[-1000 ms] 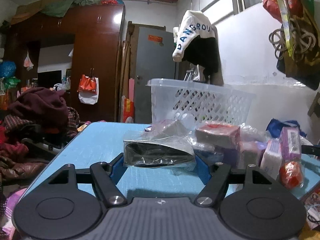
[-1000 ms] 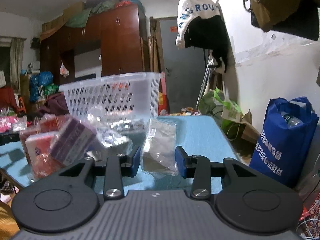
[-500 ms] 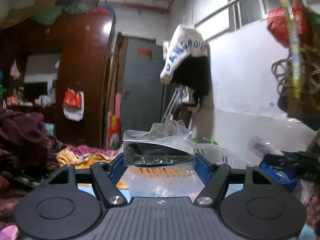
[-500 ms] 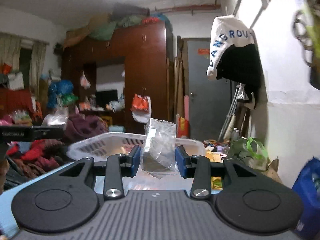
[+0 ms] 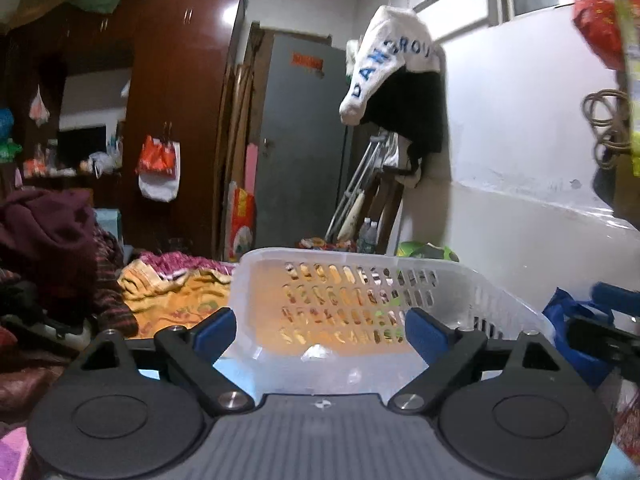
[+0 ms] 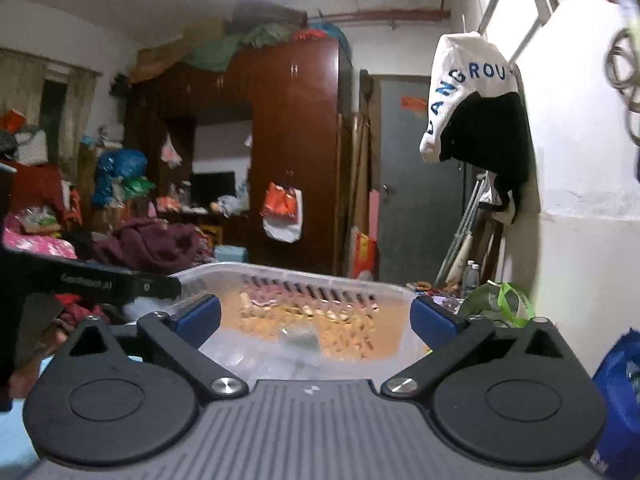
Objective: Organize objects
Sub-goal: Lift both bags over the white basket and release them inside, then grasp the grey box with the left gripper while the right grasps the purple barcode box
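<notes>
A white perforated plastic basket [image 5: 360, 276] stands just ahead of my left gripper [image 5: 320, 330], which is open and empty over its near rim. A bit of clear wrapped packet [image 5: 318, 352] shows low inside it. In the right wrist view the same basket [image 6: 296, 280] lies ahead of my right gripper [image 6: 316, 320], also open and empty. Clear plastic packets [image 6: 296, 338] lie inside the basket below the blue pads. The other gripper's black body [image 6: 100, 282] reaches in from the left of that view.
A blue table surface [image 5: 236, 368] shows under the basket. A blue shopping bag [image 6: 620, 384] stands at the right. Piled clothes [image 5: 48, 240] lie at the left. A dark wardrobe [image 6: 296, 152], a grey door [image 5: 300, 140] and a hanging white garment [image 5: 392, 64] stand behind.
Both grippers have opened and let go of their clear wrapped packets, which now lie in the basket. Both have moved closer over the basket's rim.
</notes>
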### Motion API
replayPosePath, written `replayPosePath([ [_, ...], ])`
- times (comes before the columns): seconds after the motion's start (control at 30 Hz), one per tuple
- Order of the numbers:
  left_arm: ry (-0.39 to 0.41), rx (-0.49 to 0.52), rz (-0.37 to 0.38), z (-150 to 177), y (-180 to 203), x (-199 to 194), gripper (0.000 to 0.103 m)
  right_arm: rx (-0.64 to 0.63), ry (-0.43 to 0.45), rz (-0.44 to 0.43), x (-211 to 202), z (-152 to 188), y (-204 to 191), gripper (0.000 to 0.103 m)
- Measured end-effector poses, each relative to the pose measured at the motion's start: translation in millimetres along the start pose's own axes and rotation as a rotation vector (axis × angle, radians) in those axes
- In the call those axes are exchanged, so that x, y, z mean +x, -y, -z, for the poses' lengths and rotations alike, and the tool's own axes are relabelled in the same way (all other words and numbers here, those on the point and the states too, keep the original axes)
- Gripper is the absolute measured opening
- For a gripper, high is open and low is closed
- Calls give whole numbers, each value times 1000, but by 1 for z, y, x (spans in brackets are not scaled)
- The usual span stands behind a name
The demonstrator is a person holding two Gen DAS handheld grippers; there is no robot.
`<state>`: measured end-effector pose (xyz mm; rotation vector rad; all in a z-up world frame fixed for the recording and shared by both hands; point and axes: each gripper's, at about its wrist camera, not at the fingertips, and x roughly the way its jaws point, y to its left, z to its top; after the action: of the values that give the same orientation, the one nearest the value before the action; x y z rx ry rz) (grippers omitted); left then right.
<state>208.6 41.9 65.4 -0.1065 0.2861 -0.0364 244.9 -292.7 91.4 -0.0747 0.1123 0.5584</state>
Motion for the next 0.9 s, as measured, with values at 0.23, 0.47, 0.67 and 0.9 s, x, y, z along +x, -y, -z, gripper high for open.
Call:
replayPosePath([
  [0.23, 115, 40, 59, 88, 3, -104, 94, 159, 15, -107, -96, 75, -4, 103],
  [0.47, 122, 111, 87, 131, 28, -135, 94, 122, -53, -85, -79, 88, -19, 86],
  [0.67, 64, 107, 107, 142, 31, -118, 78, 136, -91, -100, -64, 97, -20, 82],
  [0.9, 33, 145, 123, 157, 39, -108, 42, 162, -103, -138, -67, 109, -22, 51],
])
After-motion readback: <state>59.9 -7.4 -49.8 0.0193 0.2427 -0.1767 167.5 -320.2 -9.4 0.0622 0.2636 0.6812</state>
